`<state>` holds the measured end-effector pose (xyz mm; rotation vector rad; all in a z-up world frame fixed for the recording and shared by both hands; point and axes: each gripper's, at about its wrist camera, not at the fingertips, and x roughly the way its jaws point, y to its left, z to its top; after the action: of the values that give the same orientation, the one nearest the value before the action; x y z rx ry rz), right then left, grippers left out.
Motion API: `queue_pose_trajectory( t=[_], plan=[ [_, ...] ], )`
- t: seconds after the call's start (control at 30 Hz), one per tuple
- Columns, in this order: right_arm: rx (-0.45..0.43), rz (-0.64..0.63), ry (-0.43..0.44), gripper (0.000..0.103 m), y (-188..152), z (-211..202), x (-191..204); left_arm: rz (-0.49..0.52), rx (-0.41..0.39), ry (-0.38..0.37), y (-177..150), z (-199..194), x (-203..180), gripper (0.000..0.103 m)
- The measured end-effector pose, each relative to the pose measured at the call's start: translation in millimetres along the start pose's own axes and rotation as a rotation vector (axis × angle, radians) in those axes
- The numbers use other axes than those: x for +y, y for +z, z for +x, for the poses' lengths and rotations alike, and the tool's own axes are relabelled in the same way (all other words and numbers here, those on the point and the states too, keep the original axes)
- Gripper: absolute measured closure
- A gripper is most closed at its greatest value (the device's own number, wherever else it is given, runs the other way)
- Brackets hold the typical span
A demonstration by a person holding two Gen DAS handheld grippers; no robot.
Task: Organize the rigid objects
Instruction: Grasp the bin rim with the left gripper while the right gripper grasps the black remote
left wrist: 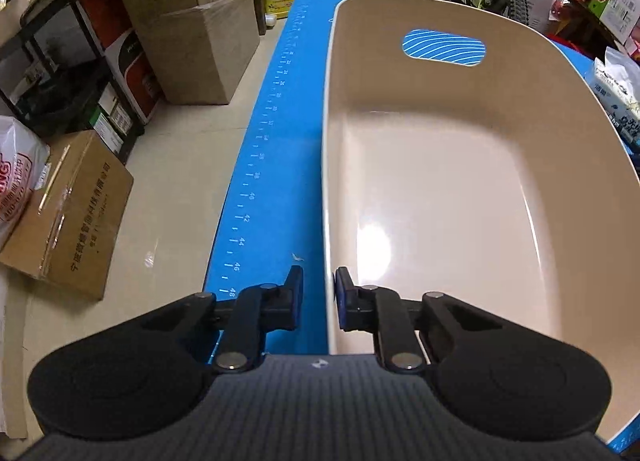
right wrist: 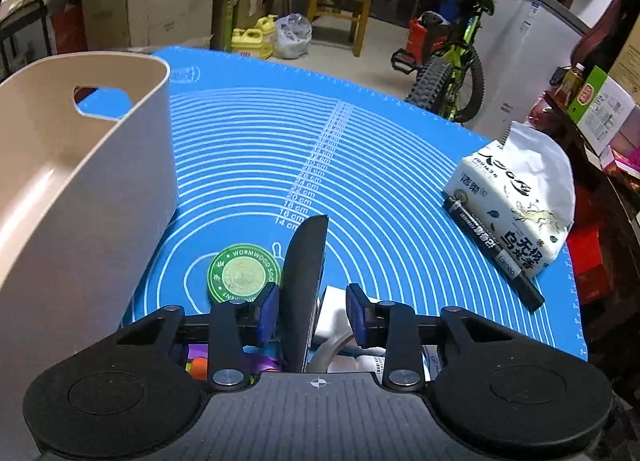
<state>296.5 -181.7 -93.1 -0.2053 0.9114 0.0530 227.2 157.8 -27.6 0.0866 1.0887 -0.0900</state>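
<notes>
Here the left gripper (left wrist: 319, 297) stood narrow astride the beige plastic basket's (left wrist: 440, 189) wall; the right gripper (right wrist: 312, 313), half-closed, straddled a black flat upright object (right wrist: 305, 281).

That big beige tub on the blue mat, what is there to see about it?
The beige tub looks like smooth, glossy plastic: a rounded rectangular basin with tall walls and an oval handle cutout in the far end, through which the mat shows. It stands upright near the left edge of the blue mat, and the part of its floor in view is empty. The left tongs straddle its near left wall, one finger inside, one outside.
</notes>
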Motion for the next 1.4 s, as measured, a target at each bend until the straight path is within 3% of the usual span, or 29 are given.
queue_pose_trajectory(
  t=[0.13,0.2,0.27,0.43,0.57,0.6,1.03,1.4],
  plan=[
    [0.014,-0.027,-0.015,0.055,1,7,5,-0.009,0.000,-0.013,0,2,4,0.085],
    [0.015,-0.015,-0.006,0.056,2,8,4,-0.005,-0.001,-0.018,0,2,3,0.087],
    [0.010,-0.010,0.006,0.060,1,8,4,-0.002,0.001,-0.038,0,3,4,0.097],
    [-0.008,0.000,0.003,0.065,-2,4,7,0.010,0.002,-0.034,0,4,2,0.099],
    [-0.052,0.049,0.001,0.065,-6,-9,2,0.011,0.001,-0.034,-1,4,2,0.099],
    [-0.064,0.059,0.006,0.073,-7,-13,1,0.012,0.000,-0.033,-1,4,2,0.099],
    [-0.205,0.146,-0.031,0.074,-11,-58,-12,0.007,-0.002,-0.035,-2,3,1,0.099],
    [-0.350,0.147,0.012,0.074,15,-124,-9,0.007,-0.002,-0.034,-2,4,1,0.099]
  ],
)
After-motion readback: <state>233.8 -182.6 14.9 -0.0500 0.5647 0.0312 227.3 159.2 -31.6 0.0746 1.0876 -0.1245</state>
